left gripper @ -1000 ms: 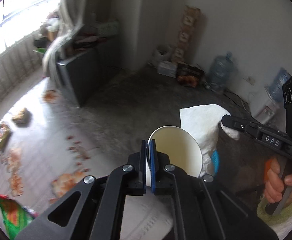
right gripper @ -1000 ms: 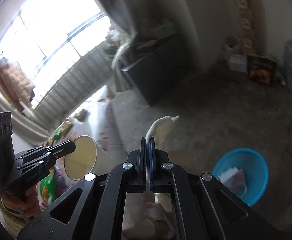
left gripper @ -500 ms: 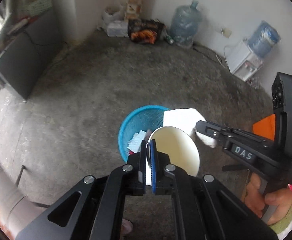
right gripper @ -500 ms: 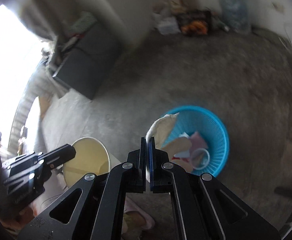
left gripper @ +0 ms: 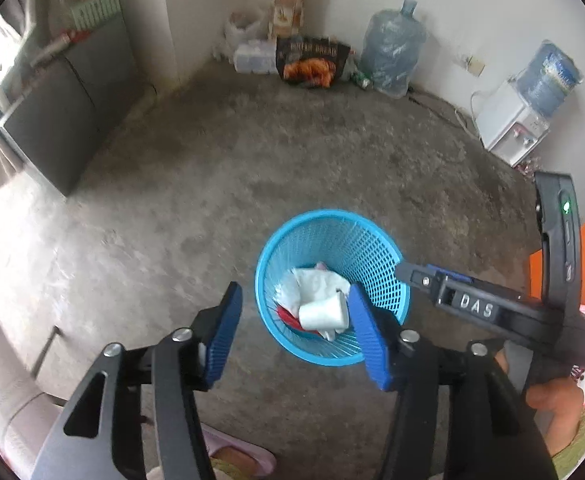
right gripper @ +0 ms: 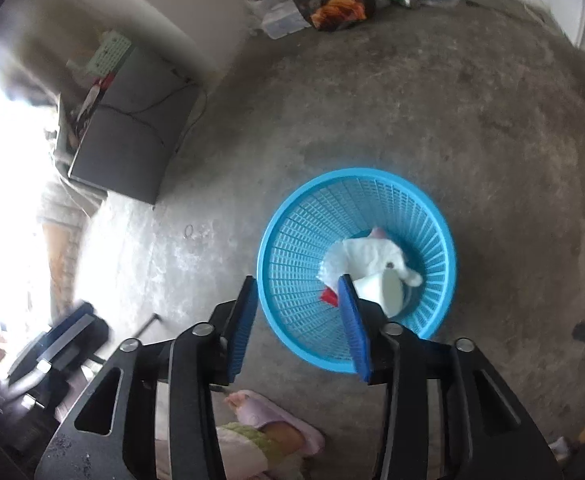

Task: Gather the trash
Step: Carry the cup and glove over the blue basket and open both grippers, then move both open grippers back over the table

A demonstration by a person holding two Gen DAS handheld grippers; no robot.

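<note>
A blue mesh waste basket [left gripper: 356, 240] [right gripper: 292, 240] stands on the concrete floor below both grippers. Inside it lie a white paper cup [left gripper: 322, 316] [right gripper: 384, 290] on its side, a crumpled white tissue [left gripper: 316, 280] [right gripper: 368, 256] and some red scrap. My left gripper [left gripper: 294, 336] hangs over the basket's near rim, jaws opening, nothing between them. My right gripper [right gripper: 300, 326] is also above the rim, jaws opening and empty. In the left wrist view the right gripper [left gripper: 432, 280] reaches in from the right.
A dark cabinet [left gripper: 60, 120] stands at the left wall. Water bottles [left gripper: 392, 52], a printed bag [left gripper: 312, 60] and a white dispenser [left gripper: 512, 128] line the far wall. A person's foot in a pink slipper [right gripper: 276, 432] is just under the grippers.
Both grippers swung from the table to above the basket, then opened. The paper cup left the left gripper and the tissue left the right; both now lie in the basket.
</note>
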